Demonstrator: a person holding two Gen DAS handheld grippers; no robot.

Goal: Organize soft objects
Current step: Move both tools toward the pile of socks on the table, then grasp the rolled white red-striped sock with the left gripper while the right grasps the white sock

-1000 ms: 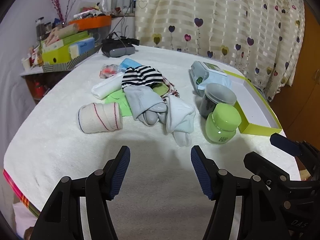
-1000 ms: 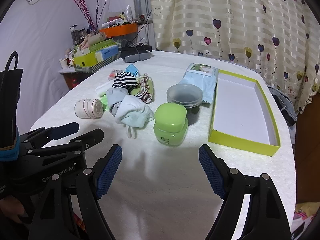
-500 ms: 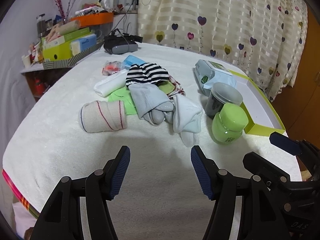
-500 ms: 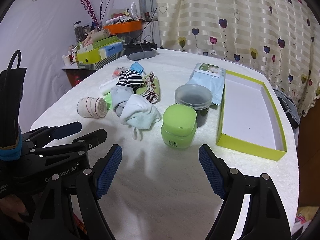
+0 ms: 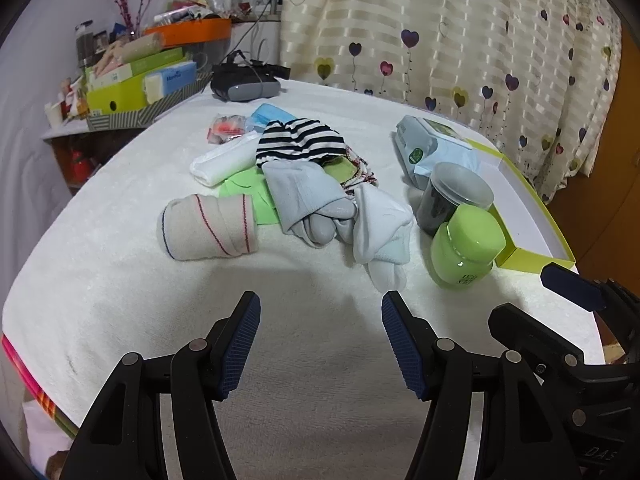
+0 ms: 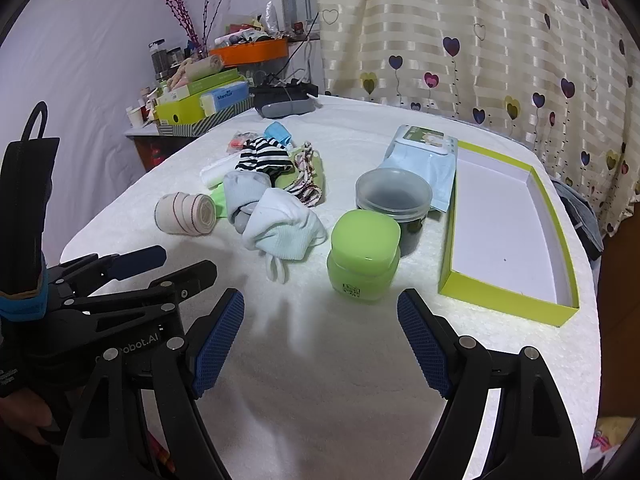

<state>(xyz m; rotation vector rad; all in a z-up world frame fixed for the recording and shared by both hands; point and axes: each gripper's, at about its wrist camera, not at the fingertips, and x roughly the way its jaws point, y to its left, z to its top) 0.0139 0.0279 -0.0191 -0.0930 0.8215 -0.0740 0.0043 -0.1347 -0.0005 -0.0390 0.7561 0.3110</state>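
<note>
A heap of soft things lies mid-table: a white sock (image 5: 382, 230) (image 6: 282, 228), a grey sock (image 5: 308, 200) (image 6: 242, 194), a striped cloth (image 5: 298, 144) (image 6: 262, 158), a rolled beige sock (image 5: 208, 226) (image 6: 186, 214) and a white roll (image 5: 222, 162). A shallow yellow-green box (image 6: 504, 302) (image 5: 532, 258) lies open at the right. My left gripper (image 5: 320, 322) stands open short of the white sock. My right gripper (image 6: 320, 320) stands open just before the green jar (image 6: 364, 256) (image 5: 466, 246). Nothing sits between either pair of fingers.
A dark lidded tub (image 6: 394, 204) (image 5: 454, 196) and a wipes pack (image 6: 422, 160) (image 5: 430, 148) stand beside the box. A black device (image 5: 244, 84), stacked boxes (image 5: 140, 88) and an orange tray (image 6: 250, 50) crowd the far left. A heart-patterned curtain (image 6: 480, 40) hangs behind.
Both grippers have moved forward toward the pile and jars, which now look closer. Both stay open, and no object on the table has shifted.
</note>
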